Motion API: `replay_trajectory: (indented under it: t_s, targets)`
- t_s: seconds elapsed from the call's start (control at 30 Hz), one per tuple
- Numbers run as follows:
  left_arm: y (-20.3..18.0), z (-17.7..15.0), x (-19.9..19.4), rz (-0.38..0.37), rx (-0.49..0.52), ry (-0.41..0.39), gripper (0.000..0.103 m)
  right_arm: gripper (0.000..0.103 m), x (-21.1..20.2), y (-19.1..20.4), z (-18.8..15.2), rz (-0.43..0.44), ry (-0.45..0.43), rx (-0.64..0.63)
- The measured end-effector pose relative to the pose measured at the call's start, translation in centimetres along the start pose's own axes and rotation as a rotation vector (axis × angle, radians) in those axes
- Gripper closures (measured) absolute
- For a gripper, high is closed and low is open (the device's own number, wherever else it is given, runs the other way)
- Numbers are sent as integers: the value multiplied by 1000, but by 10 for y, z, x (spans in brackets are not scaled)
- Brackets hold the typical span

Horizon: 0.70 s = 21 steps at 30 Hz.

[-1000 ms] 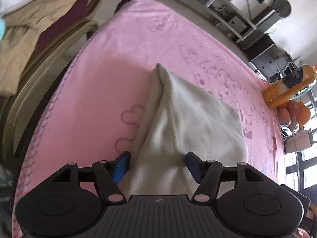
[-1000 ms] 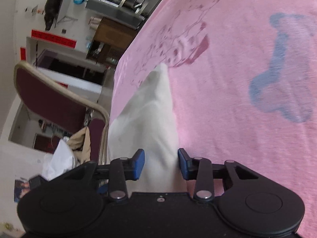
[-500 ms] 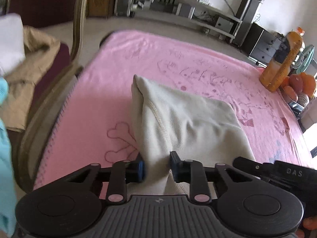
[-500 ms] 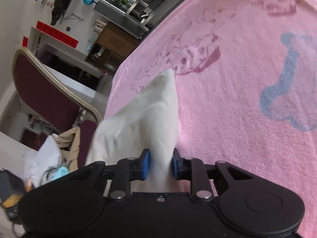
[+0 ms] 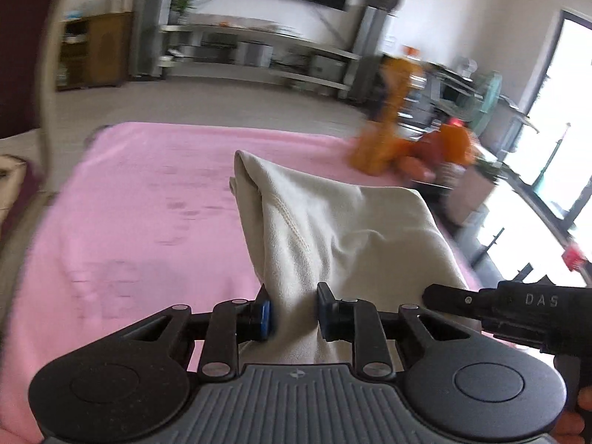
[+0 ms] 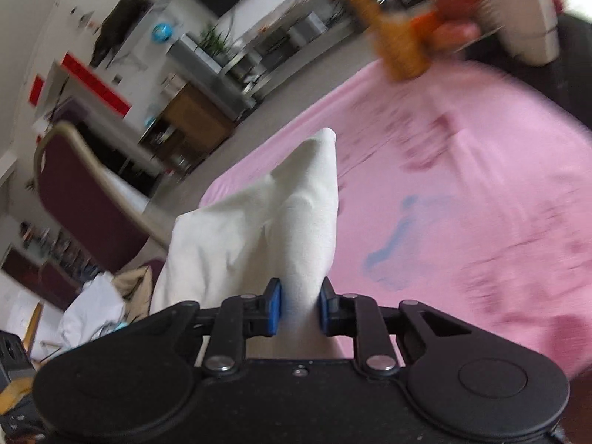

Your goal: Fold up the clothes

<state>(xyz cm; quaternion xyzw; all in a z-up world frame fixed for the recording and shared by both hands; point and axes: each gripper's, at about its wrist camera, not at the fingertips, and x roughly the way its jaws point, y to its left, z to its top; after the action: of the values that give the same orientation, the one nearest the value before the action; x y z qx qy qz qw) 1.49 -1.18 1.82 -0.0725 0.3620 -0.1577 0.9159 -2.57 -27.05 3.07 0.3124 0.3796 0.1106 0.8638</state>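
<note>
cloth is the thing in hand here: a cream garment (image 5: 333, 229), already doubled at least once, is held at its near edge by both grippers. the left gripper (image 5: 292, 314) has closed its jaws within the last second and its blue pads (image 5: 263, 316) now pinch a bunched part of the fabric. the right gripper (image 6: 299, 312) has closed too, and its pads press on a narrow ridge of the same garment (image 6: 296, 214). in the left wrist view the right gripper (image 5: 510, 310) shows just beside the left one, so the two grips are near each other on the same edge.

the garment hangs forward from the jaws above the pink blanket (image 5: 140, 199). its far end points toward the middle of the blanket; i cannot tell if that end touches the blanket or not. both views are blurred, which i judge as fast motion.

the step, as i judge it, is the carrying of the near edge for one more fold. the next move calls for bringing both grips forward together, at equal height, so the near edge lands on the far edge and the corners match. the grip must not loosen before the cloth lies flat. an orange bottle (image 6: 399, 48) and fruit stand at the far side, so the swing should stay short of them.
</note>
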Motion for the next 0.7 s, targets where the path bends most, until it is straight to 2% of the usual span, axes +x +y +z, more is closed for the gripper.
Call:
replay_trajectory:
  t_s: [0.17,0.27,0.37,0.53,0.57,0.6,0.63,0.7]
  targets:
    - [-68,2,50,-97,47,40,81,83,-46,-62,19,-83,-93,55]
    - [-103,1,85,-105,66,36,80,83,-52,-100,38,-125,-142,84]
    - [-131,2,118,-87,59,37,80,84,-44,-122,64,-166,-172,54]
    - [-156,18,166,-63,63,54,80,83,-16,-141,102,-231,-197,-41]
    - [-159,19,178,-49,73,75,74,83,-10,-147,106,-237,-193,-51]
    - [-161,19,190,-27,86,101,69,80,-2,-156,110,-245,-189,-49]
    - [-160,18,201,10,97,125,66,71,9,-170,112,-271,-172,-22]
    - [-152,13,216,104,108,157,66,59,27,-202,116,-371,-82,94]
